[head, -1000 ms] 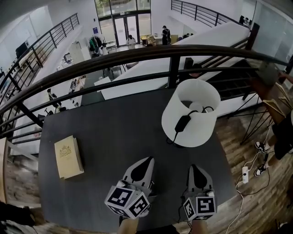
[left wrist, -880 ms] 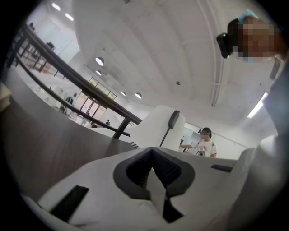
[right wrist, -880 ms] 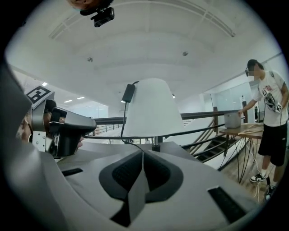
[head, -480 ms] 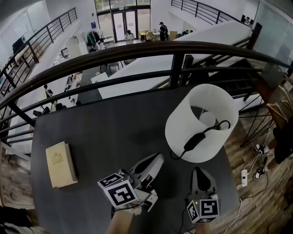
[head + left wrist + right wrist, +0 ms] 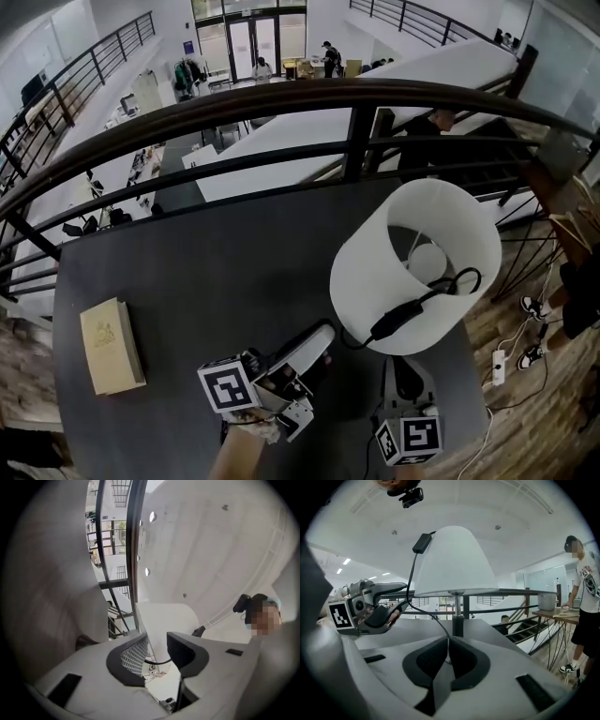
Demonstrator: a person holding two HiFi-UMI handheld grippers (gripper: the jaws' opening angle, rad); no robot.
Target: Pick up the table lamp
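Note:
The table lamp (image 5: 417, 267) stands at the right of the dark table (image 5: 206, 272). Its white shade (image 5: 454, 564) has a black cord with a switch (image 5: 398, 317) draped over the rim. My left gripper (image 5: 309, 347) lies rolled on its side just left of the shade. Its jaws are opening, with nothing pressed between them (image 5: 157, 644). My right gripper (image 5: 403, 375) sits below the shade and points at the lamp's pole (image 5: 457, 620). Its jaws (image 5: 449, 644) are nearly together. The cord runs down in line with their slit, and whether they pinch it does not show.
A tan book (image 5: 111, 345) lies at the table's left. A dark curved railing (image 5: 356, 141) runs just behind the table, over a drop to a lower floor. A person (image 5: 586, 597) stands at a bench to the right. A power strip (image 5: 500, 357) lies on the wooden floor.
The left gripper has rolled onto its side and its jaws have parted. Both grippers sit lower in the view, and the shade now overlaps the right gripper's tips.

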